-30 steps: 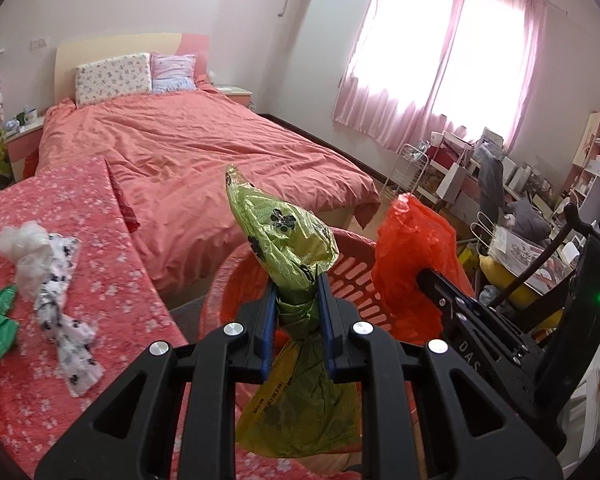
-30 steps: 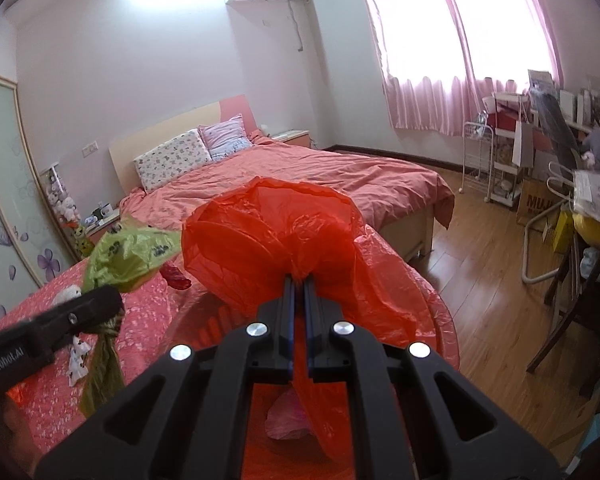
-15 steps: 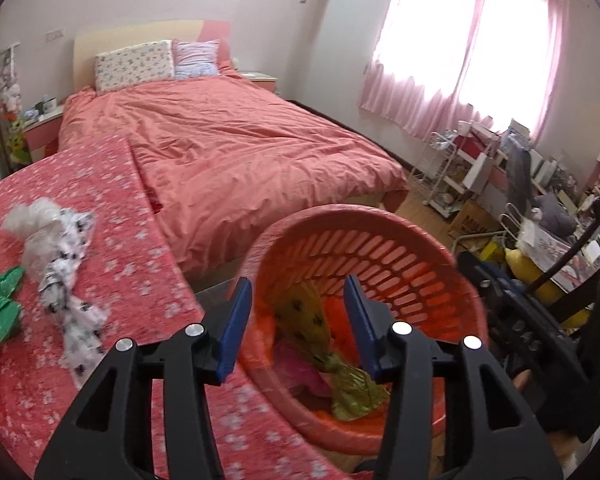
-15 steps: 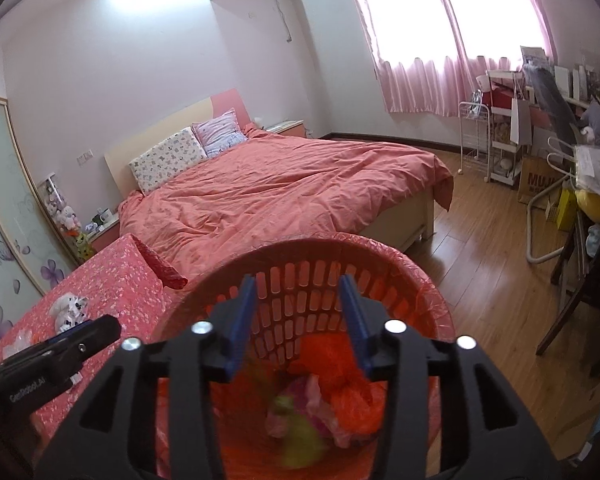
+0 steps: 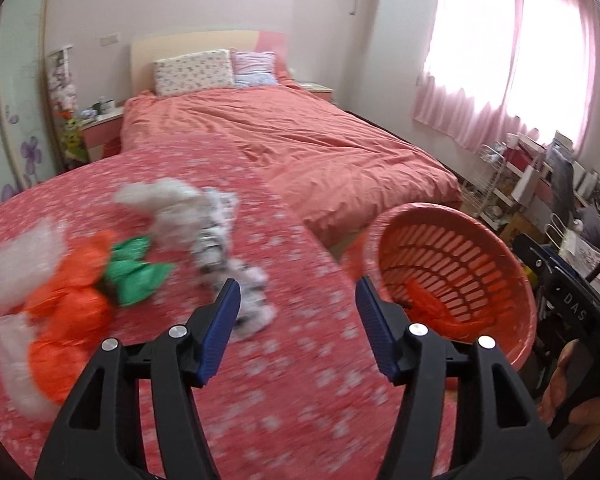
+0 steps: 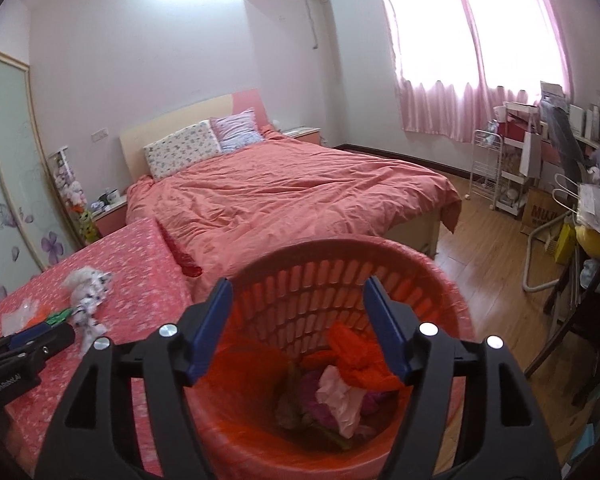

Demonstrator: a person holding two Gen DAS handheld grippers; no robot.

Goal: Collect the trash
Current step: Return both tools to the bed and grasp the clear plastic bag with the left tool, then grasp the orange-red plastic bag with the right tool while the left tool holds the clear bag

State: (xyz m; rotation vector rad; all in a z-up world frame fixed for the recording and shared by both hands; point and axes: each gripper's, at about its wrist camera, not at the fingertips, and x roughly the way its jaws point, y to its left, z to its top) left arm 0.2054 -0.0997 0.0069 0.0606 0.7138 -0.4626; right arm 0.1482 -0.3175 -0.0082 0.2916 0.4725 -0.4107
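Observation:
My left gripper is open and empty above the red flowered table. Ahead of it to the left lie a white black-spotted bag, a green bag, an orange bag and white wrappers, all blurred. My right gripper is open and empty over the orange basket. Inside the basket lie an orange bag, a pink bag and a green bag. The basket also shows in the left wrist view.
A bed with a salmon cover stands behind the table and basket. Chairs and cluttered shelves fill the right side over a wooden floor. A wardrobe with flower decals is at the left.
Both grippers opened and dropped the green and orange bags into the basket. My left gripper then swung left from the basket over the table toward the remaining bags.

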